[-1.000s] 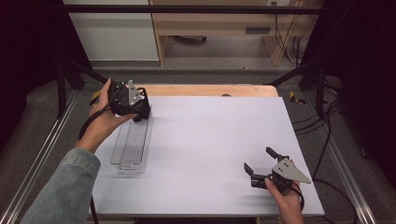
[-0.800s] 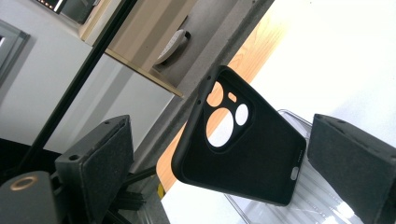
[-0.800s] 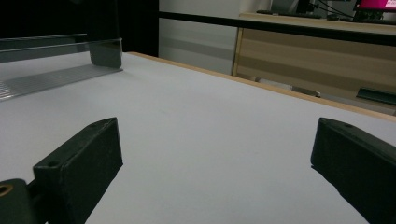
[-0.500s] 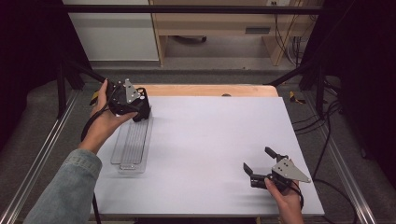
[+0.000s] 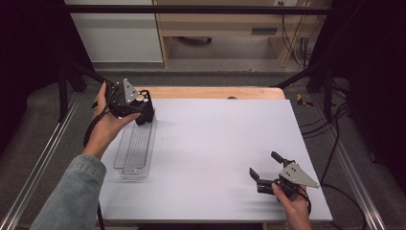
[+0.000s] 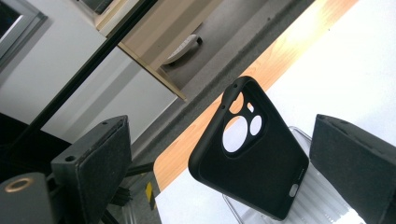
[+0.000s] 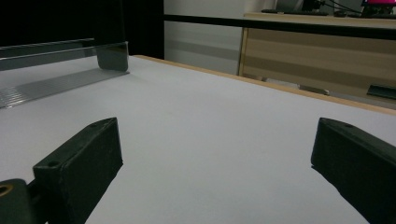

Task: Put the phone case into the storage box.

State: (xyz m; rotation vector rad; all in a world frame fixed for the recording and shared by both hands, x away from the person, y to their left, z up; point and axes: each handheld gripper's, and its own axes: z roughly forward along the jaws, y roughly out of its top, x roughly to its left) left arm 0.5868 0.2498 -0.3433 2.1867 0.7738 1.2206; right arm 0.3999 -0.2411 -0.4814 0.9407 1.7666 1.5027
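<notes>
High view is showing the left gripper (image 5: 143, 115) hovering at the upper left of the frame, over the far end of a clear ribbed tray (image 5: 135, 146). Left gripper view is showing its jaws standing wide apart, with a black phone case (image 6: 250, 151) leaning upright in the tray (image 6: 322, 210) between them, untouched. At lower right, the right gripper (image 5: 263, 170) is resting spread open over the bare white table (image 5: 215, 143).

Phone case (image 6: 250, 154) stands in tray (image 5: 135, 148) at table's (image 5: 215, 143) left.
</notes>
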